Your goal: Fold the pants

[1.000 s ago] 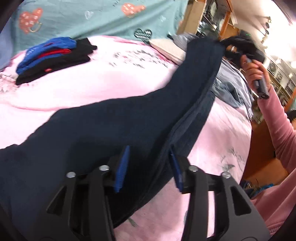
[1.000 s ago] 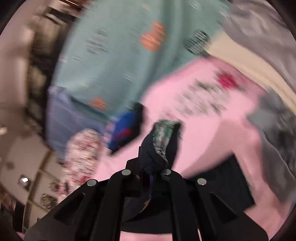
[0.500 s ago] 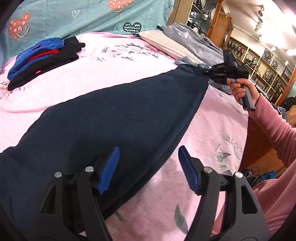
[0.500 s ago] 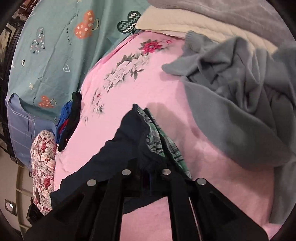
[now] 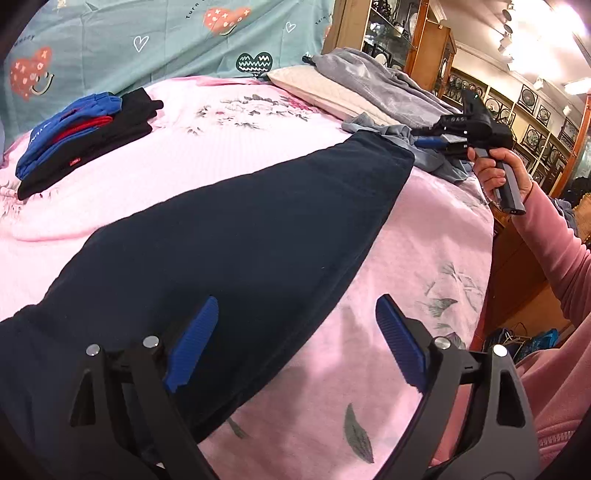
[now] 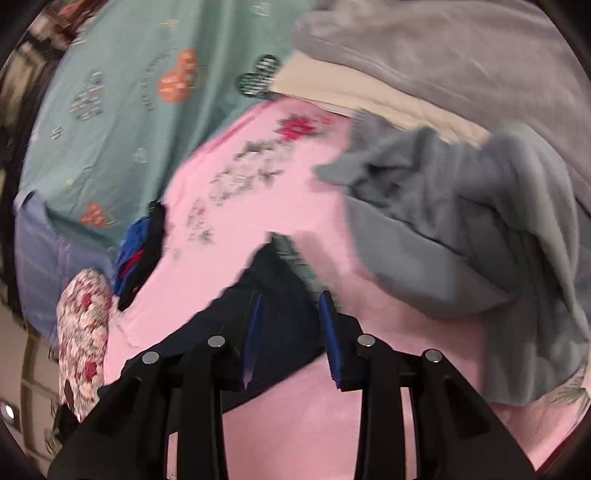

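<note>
Ahead of the tool lies a pink floral bedspread (image 5: 258,122); beyond it hangs a teal heart-print sheet (image 5: 166,40), with lit wooden display cabinets (image 5: 417,37) to the right.

- Ceiling lamps (image 5: 509,22) are glaring at the upper right of the left wrist view, washing that corner white.
- The right wrist view is showing motion blur everywhere.
- Both views are bending and darkening at the edges.

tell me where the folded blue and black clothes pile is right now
In the left wrist view the folded pile sits upper left on the pink bedspread, near the teal sheet, apart from the navy pants.
</note>
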`<state>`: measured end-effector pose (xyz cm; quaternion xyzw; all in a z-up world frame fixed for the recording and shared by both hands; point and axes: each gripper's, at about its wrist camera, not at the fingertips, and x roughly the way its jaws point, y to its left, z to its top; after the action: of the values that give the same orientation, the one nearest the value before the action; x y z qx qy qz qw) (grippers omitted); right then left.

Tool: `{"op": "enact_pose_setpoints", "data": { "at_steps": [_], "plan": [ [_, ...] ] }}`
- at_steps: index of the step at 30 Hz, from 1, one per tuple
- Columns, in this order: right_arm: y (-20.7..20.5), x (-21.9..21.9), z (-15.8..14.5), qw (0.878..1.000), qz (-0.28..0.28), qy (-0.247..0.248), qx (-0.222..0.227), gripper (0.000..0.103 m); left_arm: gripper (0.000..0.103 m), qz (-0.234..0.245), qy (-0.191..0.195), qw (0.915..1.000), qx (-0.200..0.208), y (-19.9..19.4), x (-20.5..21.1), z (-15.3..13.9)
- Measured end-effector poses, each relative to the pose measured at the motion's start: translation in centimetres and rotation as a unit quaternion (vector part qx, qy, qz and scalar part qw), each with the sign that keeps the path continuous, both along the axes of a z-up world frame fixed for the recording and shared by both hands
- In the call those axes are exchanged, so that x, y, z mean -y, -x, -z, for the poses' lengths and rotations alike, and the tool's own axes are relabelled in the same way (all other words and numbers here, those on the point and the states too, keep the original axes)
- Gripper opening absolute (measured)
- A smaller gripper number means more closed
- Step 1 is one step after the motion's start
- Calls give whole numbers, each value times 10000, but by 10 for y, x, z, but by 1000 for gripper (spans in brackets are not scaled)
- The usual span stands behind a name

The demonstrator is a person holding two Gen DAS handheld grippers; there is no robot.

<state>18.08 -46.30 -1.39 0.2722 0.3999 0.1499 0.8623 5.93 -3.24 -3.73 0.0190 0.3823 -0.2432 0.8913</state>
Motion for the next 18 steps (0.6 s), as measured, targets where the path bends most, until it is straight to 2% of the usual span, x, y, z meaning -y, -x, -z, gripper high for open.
{"op": "enact_pose_setpoints", "data": {
  "at_steps": [3, 4, 5, 6, 8, 10, 12, 14, 16, 18],
  "plan": [
    [-3, -23, 2, 9980, -581, -72, 221, 32, 91, -151, -72, 9998, -84, -2, -2, 1],
    [-9, -30, 13, 9977, -679, -21, 27, 32, 91, -208, -84, 9996, -154, -3, -3, 3],
    [-15, -33, 25, 9977, -561, 224, -309, 32, 91, -262, -38, 9992, -293, -4, -6, 5],
    [-21, -33, 38, 9955, -308, 552, -710, 20, 91, -291, 16, 9988, -385, -4, -9, 7],
    [-25, -18, 46, 9969, -19, 193, -757, 17, 91, -389, 85, 9981, -461, -2, -17, 7],
    [-24, -13, 37, 9959, 293, -8, -859, 21, 91, -590, 144, 9973, -401, 3, -34, 2],
    [-21, -27, 16, 9981, 237, 325, -461, 25, 91, -802, 198, 9962, -273, 5, -48, -6],
    [-20, -52, -6, 9977, -107, 661, 83, 25, 93, -1121, 222, 9934, -132, 4, -67, -15],
    [-30, -75, -15, 9965, -488, 571, 379, 26, 93, -1391, 249, 9899, -114, 2, -84, -17],
    [-47, -90, -11, 9958, -706, 423, 401, 26, 93, -1707, 245, 9847, -234, -1, -99, -13]
  ]
}}
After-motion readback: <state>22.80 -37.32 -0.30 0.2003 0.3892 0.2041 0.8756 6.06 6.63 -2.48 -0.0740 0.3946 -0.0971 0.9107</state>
